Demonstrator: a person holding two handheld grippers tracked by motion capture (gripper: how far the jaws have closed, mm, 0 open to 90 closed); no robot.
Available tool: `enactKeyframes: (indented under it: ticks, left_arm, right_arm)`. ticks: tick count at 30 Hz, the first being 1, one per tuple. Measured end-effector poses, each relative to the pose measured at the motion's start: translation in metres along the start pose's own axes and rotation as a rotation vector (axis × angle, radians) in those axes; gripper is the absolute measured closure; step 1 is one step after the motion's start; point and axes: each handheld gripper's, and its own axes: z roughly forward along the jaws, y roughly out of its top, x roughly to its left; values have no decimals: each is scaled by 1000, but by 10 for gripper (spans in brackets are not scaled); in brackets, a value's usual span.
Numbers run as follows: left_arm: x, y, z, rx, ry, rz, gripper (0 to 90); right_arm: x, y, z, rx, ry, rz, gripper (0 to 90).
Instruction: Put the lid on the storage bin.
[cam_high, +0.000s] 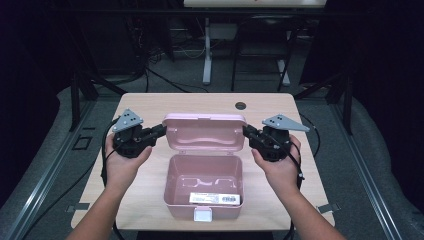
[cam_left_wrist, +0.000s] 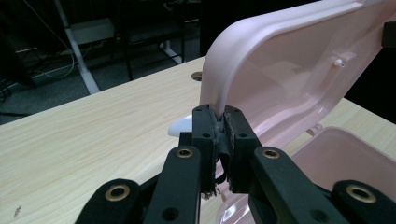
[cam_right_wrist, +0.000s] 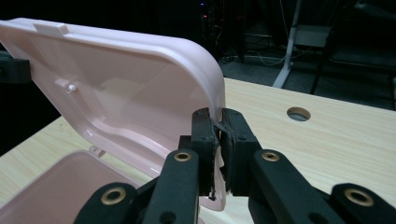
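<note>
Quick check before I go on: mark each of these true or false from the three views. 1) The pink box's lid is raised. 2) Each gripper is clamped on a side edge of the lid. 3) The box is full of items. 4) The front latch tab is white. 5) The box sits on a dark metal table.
1) The pink box has its lid raised: true.
2) The left gripper and the right gripper each clamp a side edge of the lid: true.
3) The box is full of items: false. It holds no loose items; a white barcode label lies on its floor.
4) The front latch tab is white: true.
5) The box sits on a dark metal table: false. The table is light wood-grain.
</note>
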Motion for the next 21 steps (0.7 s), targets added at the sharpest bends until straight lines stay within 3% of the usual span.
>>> enactKeyframes:
  ticks: [21]
  left_arm:
    - [-13,-14,-17,-28,1,14,849]
  right_arm:
    - [10,-14,-18,-11,22,-43,818]
